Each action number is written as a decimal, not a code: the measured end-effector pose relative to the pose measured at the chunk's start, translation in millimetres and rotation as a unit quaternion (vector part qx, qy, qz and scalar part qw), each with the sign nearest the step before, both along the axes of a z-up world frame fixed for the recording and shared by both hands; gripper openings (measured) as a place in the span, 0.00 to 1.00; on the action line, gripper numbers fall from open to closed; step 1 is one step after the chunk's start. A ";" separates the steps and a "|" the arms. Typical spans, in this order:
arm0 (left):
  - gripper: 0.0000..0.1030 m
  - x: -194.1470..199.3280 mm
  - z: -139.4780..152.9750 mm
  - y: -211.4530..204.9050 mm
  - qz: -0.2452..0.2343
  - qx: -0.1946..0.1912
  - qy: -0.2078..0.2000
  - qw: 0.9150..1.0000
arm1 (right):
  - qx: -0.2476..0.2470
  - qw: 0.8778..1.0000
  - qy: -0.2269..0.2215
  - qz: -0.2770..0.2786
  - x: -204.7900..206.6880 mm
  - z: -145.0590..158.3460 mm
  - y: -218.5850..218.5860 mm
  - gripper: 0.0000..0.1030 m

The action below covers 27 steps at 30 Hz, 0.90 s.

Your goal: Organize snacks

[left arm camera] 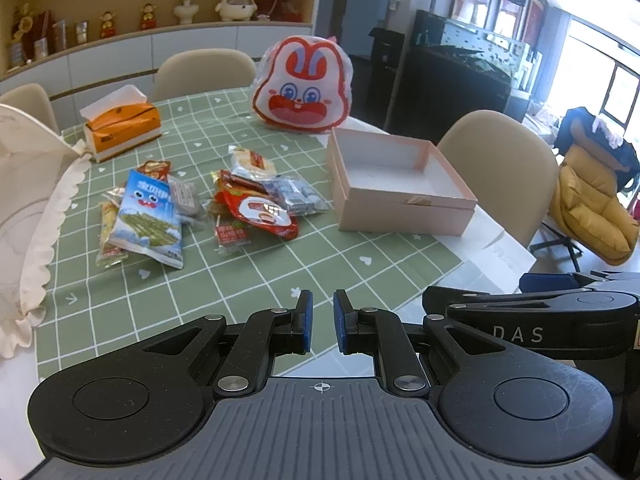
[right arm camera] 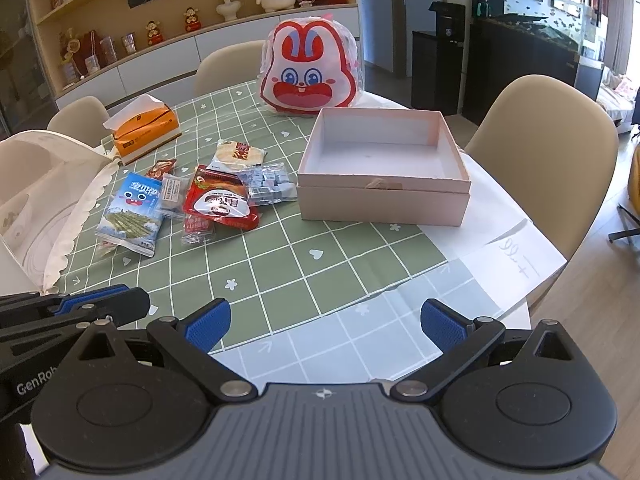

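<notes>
Several snack packets lie in a loose pile on the green checked tablecloth [left arm camera: 248, 276]. Among them are a blue packet [left arm camera: 148, 216] [right arm camera: 132, 216], a red packet [left arm camera: 260, 210] [right arm camera: 220, 200] and a clear bag of small blue sweets [right arm camera: 268, 182]. To their right stands an open pink box [left arm camera: 400, 200] [right arm camera: 384, 196] with nothing inside. My left gripper [left arm camera: 324, 320] hovers near the table's front edge, shut with nothing between its pads. My right gripper [right arm camera: 326, 324] is beside it, open and holding nothing. Both are well short of the snacks.
A big rabbit-face bag [left arm camera: 304, 88] [right arm camera: 310, 76] stands behind the box. An orange tissue box [left arm camera: 124, 128] sits at the back left. A white frilled food cover [left arm camera: 28, 208] [right arm camera: 40, 200] fills the left side. Beige chairs [right arm camera: 540, 152] ring the table.
</notes>
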State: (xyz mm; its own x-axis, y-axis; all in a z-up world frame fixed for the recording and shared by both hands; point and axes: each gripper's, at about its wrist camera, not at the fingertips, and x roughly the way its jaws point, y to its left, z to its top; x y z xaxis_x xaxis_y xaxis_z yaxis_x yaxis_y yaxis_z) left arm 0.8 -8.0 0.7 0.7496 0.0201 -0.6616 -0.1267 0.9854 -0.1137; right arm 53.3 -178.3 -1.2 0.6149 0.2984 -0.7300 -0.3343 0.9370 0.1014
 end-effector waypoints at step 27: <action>0.14 7.9 -3.5 7.1 0.014 -0.004 0.005 1.000 | -0.008 1.000 0.001 0.007 6.1 -2.3 6.8 0.99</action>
